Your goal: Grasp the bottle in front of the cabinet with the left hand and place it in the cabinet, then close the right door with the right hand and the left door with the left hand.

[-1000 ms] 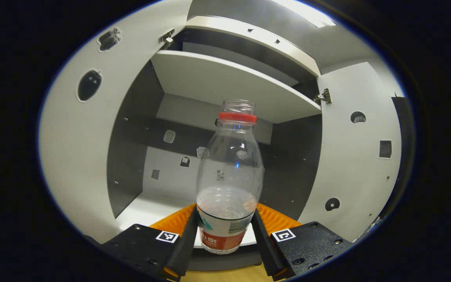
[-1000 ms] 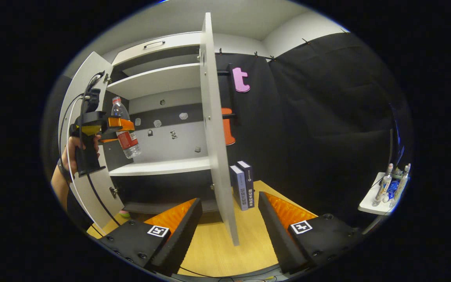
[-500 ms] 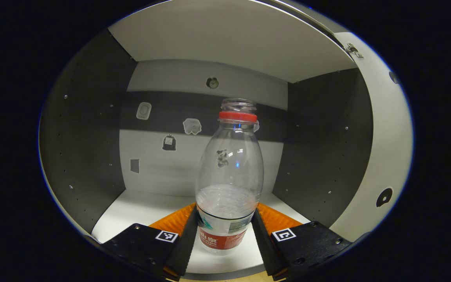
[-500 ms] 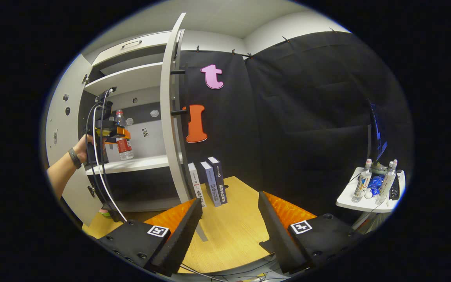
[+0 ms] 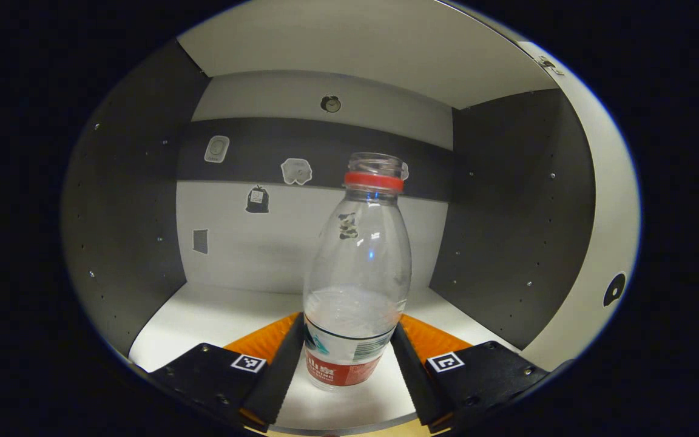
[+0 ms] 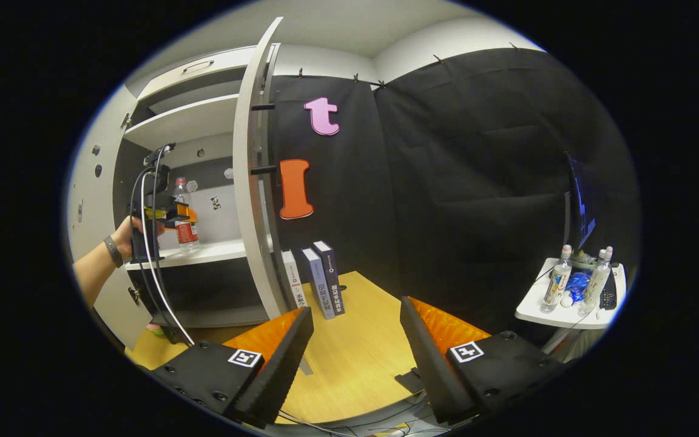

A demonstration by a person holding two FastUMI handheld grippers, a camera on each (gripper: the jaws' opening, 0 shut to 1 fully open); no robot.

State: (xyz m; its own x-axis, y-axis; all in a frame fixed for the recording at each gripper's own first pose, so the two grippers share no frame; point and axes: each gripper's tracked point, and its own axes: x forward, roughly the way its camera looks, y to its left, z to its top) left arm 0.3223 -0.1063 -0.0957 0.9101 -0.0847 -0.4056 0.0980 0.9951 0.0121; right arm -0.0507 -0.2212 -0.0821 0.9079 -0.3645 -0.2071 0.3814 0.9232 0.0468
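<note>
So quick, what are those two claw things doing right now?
Left gripper: closed on the bottle, inside the cabinet.
Right gripper: open, holding nothing.

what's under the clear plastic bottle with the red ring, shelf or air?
The clear plastic bottle with the red ring, clamped in the left gripper, stands over the white cabinet shelf. Whether its base touches cannot be told; the fingers cover its sides.

Bottle point(image 5: 357, 267) – clear glossy plastic; shelf point(image 5: 216, 315) – smooth matt laminate.
</note>
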